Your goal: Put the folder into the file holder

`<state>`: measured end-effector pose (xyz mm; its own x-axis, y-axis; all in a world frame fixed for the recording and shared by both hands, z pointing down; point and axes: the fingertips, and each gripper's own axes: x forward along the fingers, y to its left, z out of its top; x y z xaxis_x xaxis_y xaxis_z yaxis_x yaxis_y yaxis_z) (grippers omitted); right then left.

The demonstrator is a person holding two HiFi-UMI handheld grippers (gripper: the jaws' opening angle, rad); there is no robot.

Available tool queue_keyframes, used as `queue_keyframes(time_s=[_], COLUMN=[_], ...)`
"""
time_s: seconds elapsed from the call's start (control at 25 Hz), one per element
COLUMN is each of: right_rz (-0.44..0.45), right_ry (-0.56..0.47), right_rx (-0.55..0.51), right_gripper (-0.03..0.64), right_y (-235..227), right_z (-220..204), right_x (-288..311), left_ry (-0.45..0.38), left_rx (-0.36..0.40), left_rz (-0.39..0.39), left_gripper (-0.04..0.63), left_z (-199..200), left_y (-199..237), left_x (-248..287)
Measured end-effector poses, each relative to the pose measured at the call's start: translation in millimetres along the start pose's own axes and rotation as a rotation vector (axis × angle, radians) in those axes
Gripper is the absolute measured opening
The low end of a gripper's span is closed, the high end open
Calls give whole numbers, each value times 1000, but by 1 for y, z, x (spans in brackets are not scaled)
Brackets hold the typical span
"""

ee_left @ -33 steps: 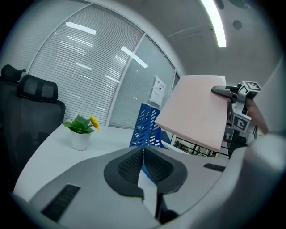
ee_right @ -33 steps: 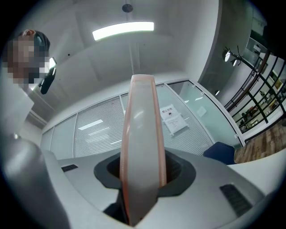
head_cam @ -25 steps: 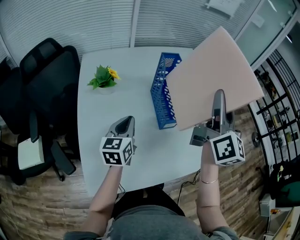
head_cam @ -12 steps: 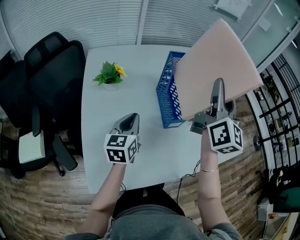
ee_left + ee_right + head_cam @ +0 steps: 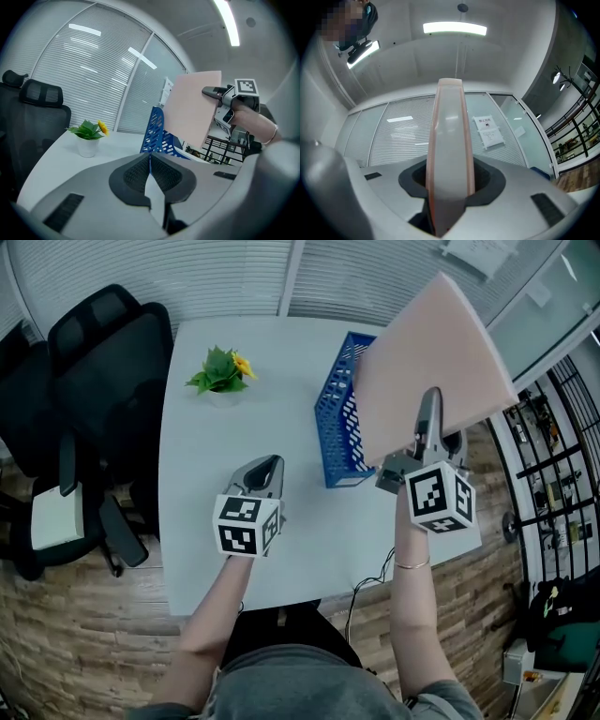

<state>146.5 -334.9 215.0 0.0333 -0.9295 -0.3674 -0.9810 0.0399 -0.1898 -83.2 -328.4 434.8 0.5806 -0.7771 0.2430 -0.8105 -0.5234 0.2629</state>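
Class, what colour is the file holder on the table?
The file holder is blue; the head view shows it best.

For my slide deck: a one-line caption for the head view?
Right gripper holds a pink folder raised near the blue file holder; left gripper, shut and empty, waits alongside.

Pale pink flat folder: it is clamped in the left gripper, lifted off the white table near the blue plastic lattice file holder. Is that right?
No: the right gripper holds the pale pink flat folder, as the right gripper view shows. It is indeed lifted off the white table near the blue plastic lattice file holder.
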Motion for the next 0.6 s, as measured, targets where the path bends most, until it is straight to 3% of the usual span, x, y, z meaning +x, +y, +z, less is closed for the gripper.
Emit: queue_keyframes(time_s=[0.6], right_rz=[2], right_ry=[6], right_rx=[-26], right_gripper=[160], right_y=[7], right_z=[-36], right_x=[4], left_ry=[32], left_rx=[1], left_rz=[24], left_gripper=[29], left_z=[-11], left_y=[9], left_x=[0])
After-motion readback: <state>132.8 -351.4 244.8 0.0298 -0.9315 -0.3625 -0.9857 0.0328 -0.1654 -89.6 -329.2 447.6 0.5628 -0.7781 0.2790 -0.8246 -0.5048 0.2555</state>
